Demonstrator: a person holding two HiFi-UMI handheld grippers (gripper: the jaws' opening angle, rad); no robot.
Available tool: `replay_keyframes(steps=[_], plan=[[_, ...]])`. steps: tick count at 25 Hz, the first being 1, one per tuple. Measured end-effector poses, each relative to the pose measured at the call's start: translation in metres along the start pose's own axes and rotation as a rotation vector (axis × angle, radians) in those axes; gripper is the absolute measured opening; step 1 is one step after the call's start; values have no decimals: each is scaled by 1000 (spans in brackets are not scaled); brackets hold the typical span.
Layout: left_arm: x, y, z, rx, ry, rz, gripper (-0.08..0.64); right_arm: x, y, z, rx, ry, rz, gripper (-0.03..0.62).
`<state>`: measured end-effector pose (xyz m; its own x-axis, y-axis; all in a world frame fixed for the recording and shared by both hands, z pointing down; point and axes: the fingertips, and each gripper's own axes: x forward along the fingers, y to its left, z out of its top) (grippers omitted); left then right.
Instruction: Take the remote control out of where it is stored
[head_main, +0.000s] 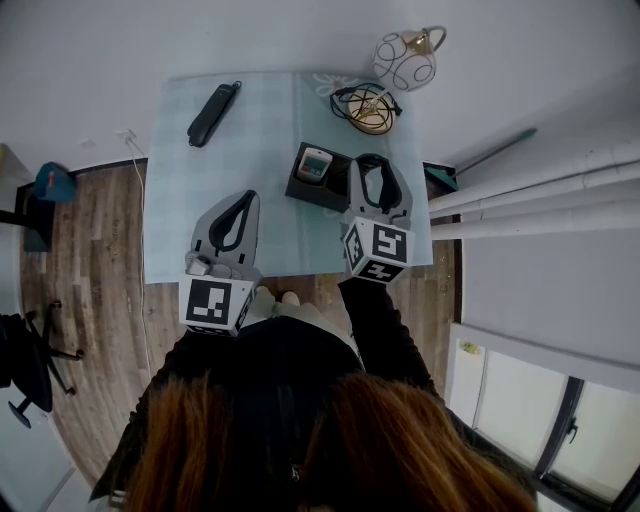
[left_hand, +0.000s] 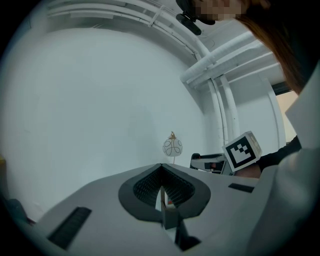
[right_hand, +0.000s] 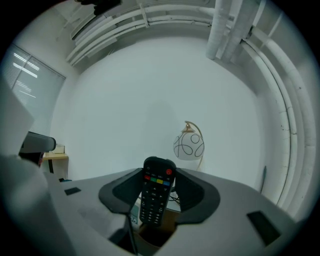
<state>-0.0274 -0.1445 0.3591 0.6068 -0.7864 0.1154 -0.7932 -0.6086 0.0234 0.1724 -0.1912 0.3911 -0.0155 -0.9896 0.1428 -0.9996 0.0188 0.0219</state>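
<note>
The head view shows a pale blue-green table (head_main: 190, 215). On it stands one dark open-topped storage box (head_main: 303, 187) with one small white remote (head_main: 316, 163) in it. One slim black handset (head_main: 212, 113), perhaps another remote, lies well apart at the far left. One lamp with a white patterned globe (head_main: 405, 60) stands at the far edge. The left gripper (head_main: 246, 198) hangs over bare table, and the right gripper (head_main: 372, 161) sits just beside the box, so there are two grippers.

In the left gripper view, the left gripper (left_hand: 161, 168) has its ribbed pads together at the tips, with nothing between them. The lamp (left_hand: 172, 146) shows beyond.

In the right gripper view, the right gripper (right_hand: 159, 175) is clamped on one black plastic remote control with coloured buttons (right_hand: 155, 196). It is held upright, and its lower end is at the mouth of the box (right_hand: 159, 239). I cannot tell whether it has cleared the rim.

The remote is probably light and rigid, with a smooth casing that could pivot or slip. A hold across the long edges near mid-body, as here, seems soundest.
</note>
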Motion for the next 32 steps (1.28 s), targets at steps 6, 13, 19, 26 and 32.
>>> replay_keyframes(steps=[6, 13, 19, 26, 32], plan=[[-3, -2, 3, 2, -15, -5, 5, -18, 8, 9, 0, -21, 24, 212], [-6, -1, 4, -11, -25, 2, 5, -43, 17, 11, -16, -23, 60, 211], [-6, -5, 0, -12, -18, -4, 5, -64, 22, 1, -27, 7, 96, 212], [-6, -7, -1, -11, -22, -9, 5, -84, 39, -25, -44, 73, 150, 211], [-8, -8, -2, -10, -24, -6, 5, -94, 42, -37, -38, 106, 175, 211]])
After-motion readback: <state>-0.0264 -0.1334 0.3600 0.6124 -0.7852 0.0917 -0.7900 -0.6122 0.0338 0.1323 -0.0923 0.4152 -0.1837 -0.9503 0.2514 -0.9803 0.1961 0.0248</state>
